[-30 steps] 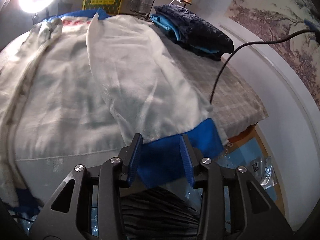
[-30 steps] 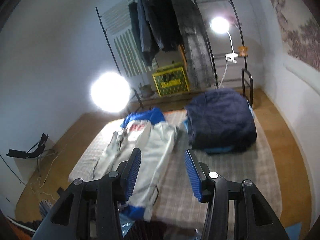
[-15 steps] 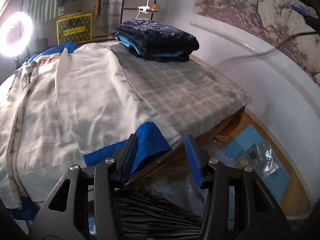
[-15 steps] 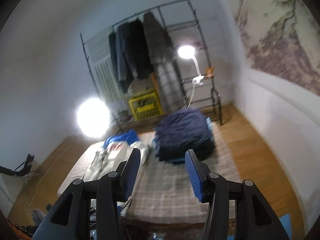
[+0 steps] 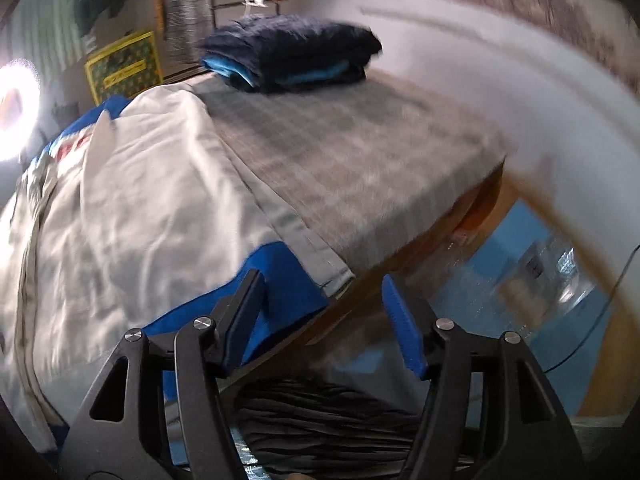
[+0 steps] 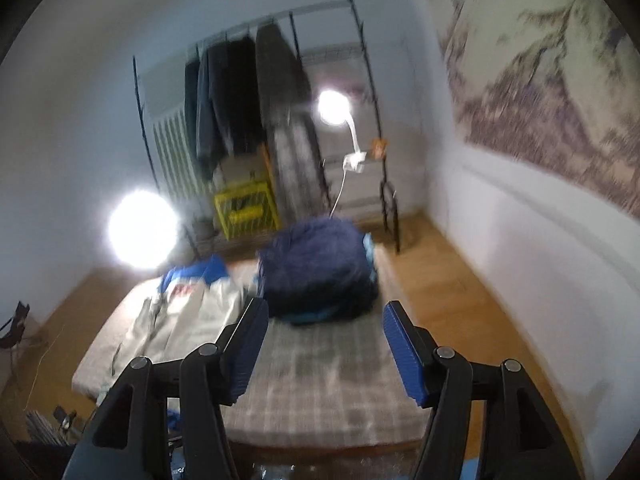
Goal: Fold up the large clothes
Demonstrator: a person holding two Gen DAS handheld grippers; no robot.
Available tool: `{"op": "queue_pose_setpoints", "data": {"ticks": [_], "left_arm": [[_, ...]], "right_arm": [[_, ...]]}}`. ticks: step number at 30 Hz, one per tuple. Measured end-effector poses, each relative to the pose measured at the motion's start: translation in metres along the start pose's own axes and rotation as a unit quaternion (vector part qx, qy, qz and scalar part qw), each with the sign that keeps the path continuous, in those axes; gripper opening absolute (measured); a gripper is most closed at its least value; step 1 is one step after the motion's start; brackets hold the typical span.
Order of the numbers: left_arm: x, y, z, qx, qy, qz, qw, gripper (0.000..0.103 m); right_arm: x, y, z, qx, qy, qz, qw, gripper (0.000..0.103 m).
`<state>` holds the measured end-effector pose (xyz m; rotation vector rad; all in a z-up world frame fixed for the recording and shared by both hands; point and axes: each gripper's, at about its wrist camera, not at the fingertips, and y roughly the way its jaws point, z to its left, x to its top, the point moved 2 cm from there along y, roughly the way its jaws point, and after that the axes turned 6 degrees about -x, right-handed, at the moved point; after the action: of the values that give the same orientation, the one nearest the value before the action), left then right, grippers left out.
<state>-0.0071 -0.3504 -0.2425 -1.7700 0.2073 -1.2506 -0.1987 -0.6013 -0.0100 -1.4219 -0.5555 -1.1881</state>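
A large white jacket [image 5: 132, 208] with blue trim lies spread on the checked bed [image 5: 360, 152], one sleeve folded across its body. Its blue cuff [image 5: 280, 280] rests at the bed's near edge. My left gripper [image 5: 322, 316] hangs just off that edge with its jaws opening; the cuff lies beside the left finger and nothing is between the pads. From higher up and further back, the right wrist view shows the jacket [image 6: 188, 312] at the bed's left. My right gripper [image 6: 324, 344] is in the air, jaws opening, empty.
A folded dark blue pile [image 5: 292, 52] sits at the bed's far right corner, also seen as a dark blue pile [image 6: 320, 276]. A clothes rack [image 6: 260, 112], yellow crate [image 6: 248, 210] and two bright lamps stand behind. A blue mat [image 5: 520, 272] lies on the floor.
My left gripper let go of the blue cuff, opened wider and swung right past the bed's edge. My right gripper opened wider and the right wrist view swung right, toward the dark pile.
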Motion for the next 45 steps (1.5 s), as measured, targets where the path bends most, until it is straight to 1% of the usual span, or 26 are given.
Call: {"op": "queue_pose_setpoints", "data": {"ticks": [2,3,6,8,9,10,11,12,13,15,16,21,22,25,28,31,33,36,37,38,39,40,41,42,43,45], "left_arm": [[-0.001,0.018,-0.003,0.025,0.014,0.02,0.9994,0.063],[-0.001,0.024,-0.003,0.034,0.018,0.023,0.999,0.063],[0.002,0.031,-0.007,0.059,0.033,0.019,0.9976,0.064],[0.003,0.033,-0.006,0.061,0.029,0.016,0.9976,0.062],[0.004,0.033,-0.003,0.061,0.023,0.012,0.9978,0.049],[0.006,0.03,0.003,0.052,0.007,0.007,0.9986,0.042],[0.008,0.026,0.012,0.028,-0.019,0.003,0.9994,0.035],[0.01,0.022,0.02,0.011,-0.043,0.001,0.999,0.017],[0.011,0.018,0.025,0.003,-0.057,-0.002,0.9984,0.014],[0.014,0.005,0.036,-0.024,-0.092,-0.016,0.9953,0.012],[0.015,-0.004,0.042,-0.038,-0.116,-0.027,0.9922,0.012],[0.018,-0.04,0.064,-0.075,-0.183,-0.073,0.9775,0.011],[0.017,-0.047,0.07,-0.082,-0.198,-0.083,0.9733,0.011],[0.016,-0.06,0.082,-0.092,-0.223,-0.1,0.9653,0.011],[0.014,-0.067,0.089,-0.1,-0.235,-0.108,0.9608,0.01],[0.011,-0.069,0.095,-0.107,-0.242,-0.112,0.9579,0.01],[0.008,-0.072,0.098,-0.112,-0.248,-0.115,0.9555,0.009],[0.005,-0.075,0.102,-0.118,-0.256,-0.122,0.9518,0.009],[0.004,-0.075,0.104,-0.12,-0.257,-0.124,0.9508,0.009],[0.005,-0.075,0.105,-0.121,-0.259,-0.125,0.9501,0.009],[0.004,-0.075,0.107,-0.122,-0.26,-0.126,0.9494,0.009],[0.003,-0.074,0.108,-0.122,-0.262,-0.127,0.9489,0.009],[0.002,-0.074,0.11,-0.124,-0.265,-0.127,0.9477,0.009],[0.001,-0.074,0.112,-0.127,-0.268,-0.127,0.9465,0.009],[0.0,-0.074,0.113,-0.129,-0.272,-0.128,0.945,0.009],[-0.005,-0.077,0.117,-0.131,-0.278,-0.131,0.9424,0.009]], "right_arm": [[-0.015,0.026,0.005,0.031,0.018,0.028,0.999,0.063],[-0.022,0.036,0.007,0.042,0.025,0.039,0.998,0.063],[-0.039,0.069,0.018,0.064,0.03,0.07,0.995,0.063],[-0.049,0.092,0.03,0.074,0.024,0.088,0.993,0.063],[-0.053,0.102,0.035,0.079,0.023,0.096,0.992,0.063],[-0.057,0.117,0.043,0.088,0.02,0.108,0.99,0.063],[-0.064,0.127,0.05,0.094,0.018,0.116,0.989,0.063],[-0.068,0.14,0.058,0.099,0.015,0.125,0.987,0.063],[-0.072,0.15,0.065,0.103,0.012,0.133,0.986,0.063],[-0.081,0.179,0.083,0.113,0.006,0.156,0.981,0.063],[-0.083,0.191,0.09,0.116,0.004,0.164,0.98,0.063],[-0.097,0.258,0.145,0.133,-0.021,0.21,0.968,0.062],[-0.1,0.271,0.156,0.14,-0.026,0.219,0.965,0.062],[-0.106,0.316,0.187,0.158,-0.01,0.249,0.955,0.063],[-0.108,0.364,0.211,0.173,0.025,0.271,0.946,0.063],[-0.11,0.409,0.236,0.166,0.041,0.288,0.942,0.063],[-0.112,0.429,0.248,0.154,0.039,0.296,0.942,0.063],[-0.117,0.459,0.262,0.113,0.022,0.308,0.944,0.062],[-0.12,0.468,0.264,0.096,0.021,0.316,0.944,0.06],[-0.122,0.475,0.263,0.089,0.026,0.322,0.942,0.048],[-0.125,0.482,0.263,0.09,0.036,0.33,0.939,0.03],[-0.128,0.488,0.262,0.1,0.053,0.34,0.933,0.024],[-0.129,0.491,0.26,0.111,0.075,0.346,0.928,0.013],[-0.129,0.492,0.259,0.12,0.096,0.346,0.926,0.006],[-0.126,0.491,0.259,0.122,0.106,0.343,0.925,0.005],[-0.118,0.486,0.266,0.107,0.087,0.336,0.932,0.003]]}}
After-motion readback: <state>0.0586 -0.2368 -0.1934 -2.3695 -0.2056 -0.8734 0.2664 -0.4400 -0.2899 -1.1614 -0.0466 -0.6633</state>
